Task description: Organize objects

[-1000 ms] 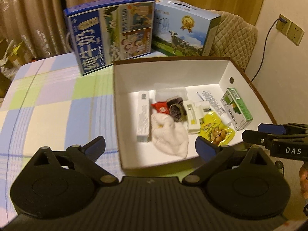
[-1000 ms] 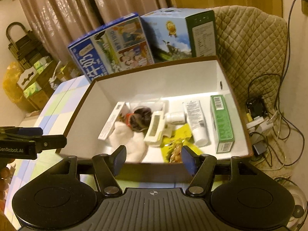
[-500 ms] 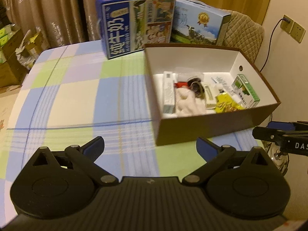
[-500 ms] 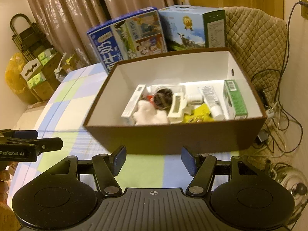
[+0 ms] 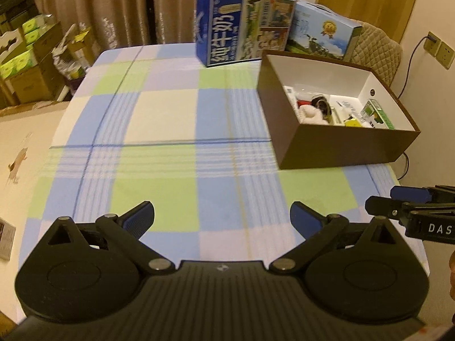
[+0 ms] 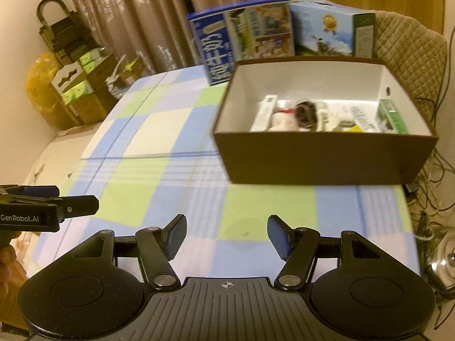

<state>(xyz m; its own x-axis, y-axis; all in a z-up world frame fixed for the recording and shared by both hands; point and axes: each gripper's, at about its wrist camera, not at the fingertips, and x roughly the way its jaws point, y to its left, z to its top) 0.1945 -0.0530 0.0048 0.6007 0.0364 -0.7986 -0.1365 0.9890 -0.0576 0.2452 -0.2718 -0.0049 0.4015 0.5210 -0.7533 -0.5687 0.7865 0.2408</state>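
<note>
Both grippers are hanging spread apart and empty: left gripper (image 5: 222,216), right gripper (image 6: 227,234). You're holding them low over the near edge of the bench (image 5: 159,119), well apart from the brown box (image 5: 338,145).

All the loose items are sitting inside the box: white carton (image 6: 264,112), white cloth (image 5: 310,115), dark bundle (image 6: 305,110), tube (image 6: 361,115), green carton (image 6: 394,116), yellow packet (image 5: 352,121). Nothing loose is lying on the checked cloth, so my read is the sorting is done or nearly so.

Risks from here:
- The box is sitting at the right-hand edge of the bench; a nudge on re-approach could be pushing it off toward the cables (image 6: 432,187) and kettle (image 6: 443,258) on the floor.
- The grippers are riding close side by side; swinging either inward is risking a clash.
- The near wall is hiding the box floor from this angle, so reaching in blind could be snagging the cloth.

Versus a second ago: you're pulling both grippers back and down. Then they were hovering right over the box rim looking in; now the whole box and much bare bench are showing. Jaws are staying wide. Milk cartons (image 5: 244,25) behind the box aren't moving.
</note>
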